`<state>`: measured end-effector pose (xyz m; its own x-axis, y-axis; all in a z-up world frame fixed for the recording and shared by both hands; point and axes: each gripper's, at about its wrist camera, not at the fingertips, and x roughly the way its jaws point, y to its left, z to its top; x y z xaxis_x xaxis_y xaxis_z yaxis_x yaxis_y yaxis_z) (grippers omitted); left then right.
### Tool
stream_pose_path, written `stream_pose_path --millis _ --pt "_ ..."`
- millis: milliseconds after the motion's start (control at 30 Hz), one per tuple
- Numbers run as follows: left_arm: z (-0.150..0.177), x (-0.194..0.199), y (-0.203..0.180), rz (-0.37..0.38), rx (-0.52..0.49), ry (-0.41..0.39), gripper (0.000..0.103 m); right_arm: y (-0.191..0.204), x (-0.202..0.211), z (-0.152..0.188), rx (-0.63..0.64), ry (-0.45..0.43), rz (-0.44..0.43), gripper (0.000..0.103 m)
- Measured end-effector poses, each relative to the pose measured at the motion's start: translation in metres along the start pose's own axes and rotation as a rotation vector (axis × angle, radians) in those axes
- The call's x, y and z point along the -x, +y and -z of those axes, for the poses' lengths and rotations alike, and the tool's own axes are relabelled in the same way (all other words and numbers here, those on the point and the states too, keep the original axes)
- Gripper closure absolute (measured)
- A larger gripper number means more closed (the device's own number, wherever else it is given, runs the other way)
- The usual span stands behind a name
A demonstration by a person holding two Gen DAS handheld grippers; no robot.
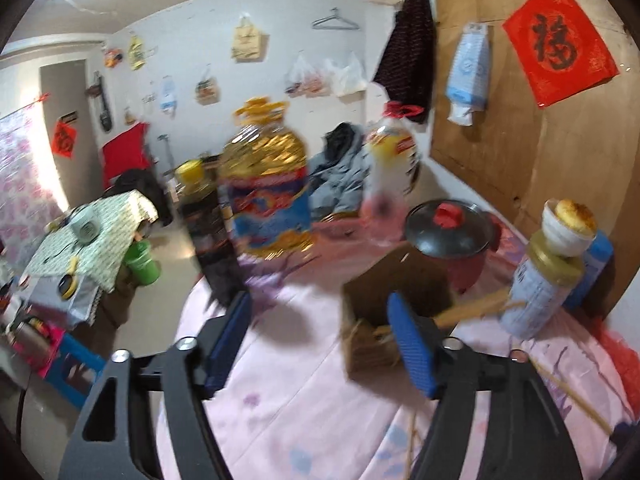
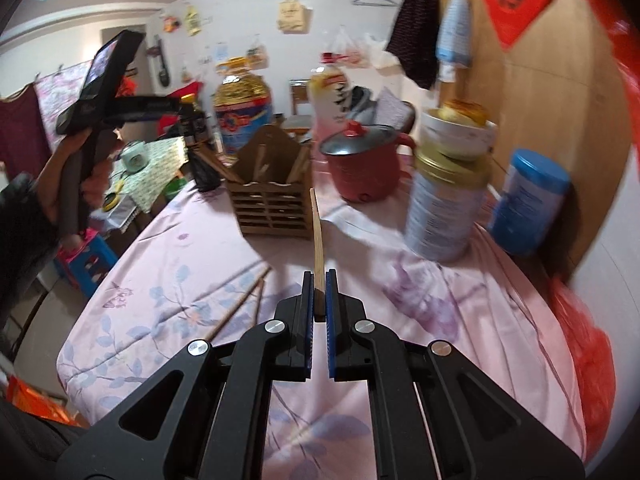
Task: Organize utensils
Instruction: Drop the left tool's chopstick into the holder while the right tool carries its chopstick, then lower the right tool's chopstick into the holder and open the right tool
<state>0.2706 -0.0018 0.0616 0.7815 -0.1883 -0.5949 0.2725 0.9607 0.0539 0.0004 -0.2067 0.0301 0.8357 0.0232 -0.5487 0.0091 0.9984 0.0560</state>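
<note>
Right gripper (image 2: 319, 296) pinches one wooden chopstick (image 2: 318, 240) by its near end, tip aimed at the slatted wooden holder (image 2: 272, 204) beyond; so short a grip may let it pivot and miss. Left gripper (image 1: 320, 352) hangs spread and empty; loose chopsticks (image 2: 240, 308) lie on the pink floral cloth (image 2: 172, 280), and a swing could clip the tin can (image 2: 444, 208) with a bowl perched on it.

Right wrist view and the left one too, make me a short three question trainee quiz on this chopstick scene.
1. True or false: the right claw is shut on a chopstick.
2. Is the left claw open or shut?
3. What colour is the lidded pot beside the wooden utensil holder: A green, B red, C white?

Key: 1 true; 2 open; 3 B.
</note>
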Motion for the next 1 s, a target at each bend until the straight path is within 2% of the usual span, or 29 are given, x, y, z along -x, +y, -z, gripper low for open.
stream_pose_path --millis 67,233,533,767,867,1000 --pt "0.015 0.01 0.009 -0.037 0.009 0.019 0.022 0.004 -0.01 -0.01 0.025 0.007 -0.03 0.097" --pt "0.059 0.038 0.037 -0.093 0.066 0.078 0.021 0.01 -0.036 -0.037 0.077 0.023 -0.08 0.097" --pt "0.142 0.105 0.079 -0.223 0.306 0.165 0.018 0.013 -0.094 -0.1 0.115 0.065 -0.132 0.097" --pt "0.196 0.144 0.087 -0.27 0.406 0.239 0.018 0.028 -0.09 -0.147 0.144 -0.034 -0.183 0.097" --pt "0.204 0.144 0.088 -0.271 0.434 0.257 0.018 0.035 -0.091 -0.169 0.167 -0.086 -0.168 0.097" --pt "0.206 0.15 0.087 -0.27 0.468 0.251 0.018 0.052 -0.094 -0.209 0.21 -0.203 -0.139 0.097"
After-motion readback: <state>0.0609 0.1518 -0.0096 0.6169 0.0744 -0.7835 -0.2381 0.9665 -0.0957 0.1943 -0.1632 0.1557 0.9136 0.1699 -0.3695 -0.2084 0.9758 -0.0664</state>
